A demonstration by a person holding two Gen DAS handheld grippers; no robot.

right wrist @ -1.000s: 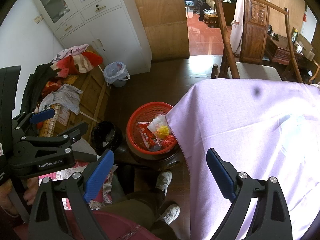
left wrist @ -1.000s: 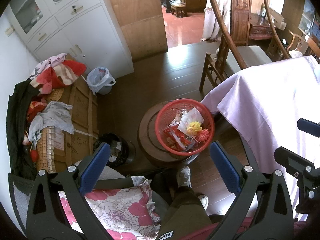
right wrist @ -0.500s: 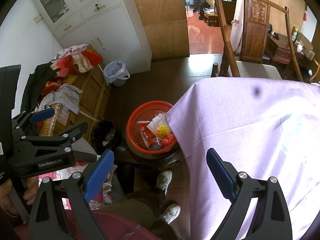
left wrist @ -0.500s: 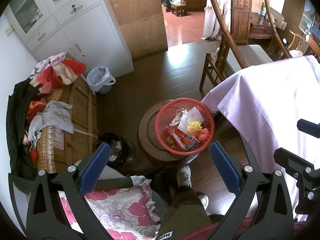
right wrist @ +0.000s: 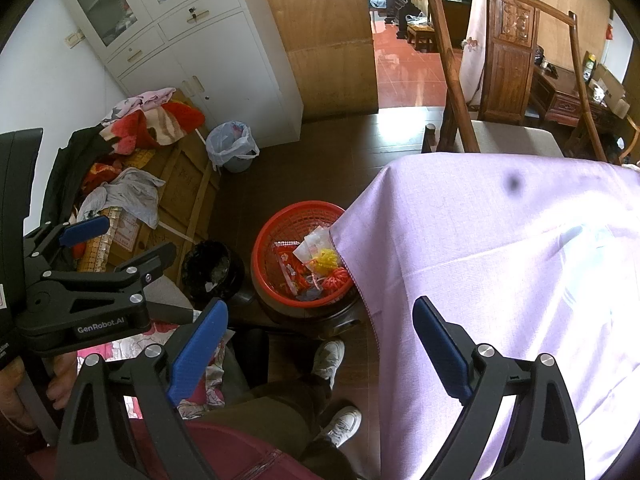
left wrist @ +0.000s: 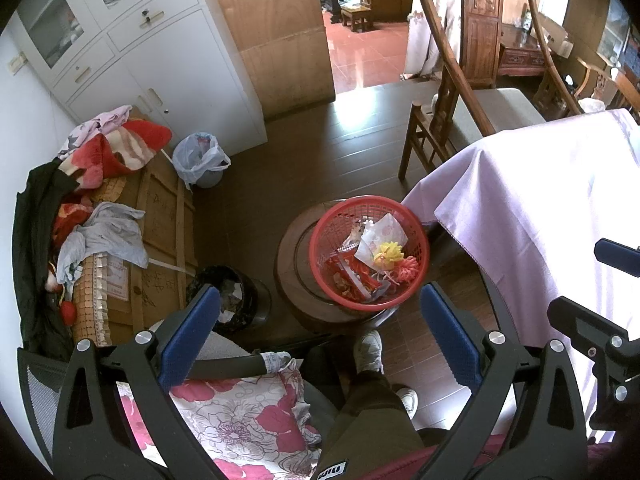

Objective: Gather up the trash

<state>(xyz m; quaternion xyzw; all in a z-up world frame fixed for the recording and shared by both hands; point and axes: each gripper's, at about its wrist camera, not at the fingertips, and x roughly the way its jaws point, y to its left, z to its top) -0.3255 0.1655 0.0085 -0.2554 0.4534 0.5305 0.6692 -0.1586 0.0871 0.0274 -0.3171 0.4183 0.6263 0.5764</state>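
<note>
Both grippers are held high above the scene and neither carries anything. The left gripper [left wrist: 320,320] has its jaws spread wide and empty, aimed down toward the red basket [left wrist: 332,216]. The right gripper [right wrist: 320,336] likewise has its jaws spread wide and empty, and hangs over the near edge of the counter [right wrist: 500,280], which is covered by a lilac cloth.

The trash [left wrist: 380,256], a mix of wrappers, a white paper piece and yellow and red scraps, lies inside the red basket. The basket rests on a round wooden stool [left wrist: 292,280] just beside the counter's corner. A black bin [left wrist: 236,296] stands on the floor near the stool, on its left.

No loose trash shows on the counter cloth, so collection appears complete or nearly so. Judged from this layout, the next move would call for lowering one gripper to the basket rim, or for seeking any remaining item outside both views.
</note>
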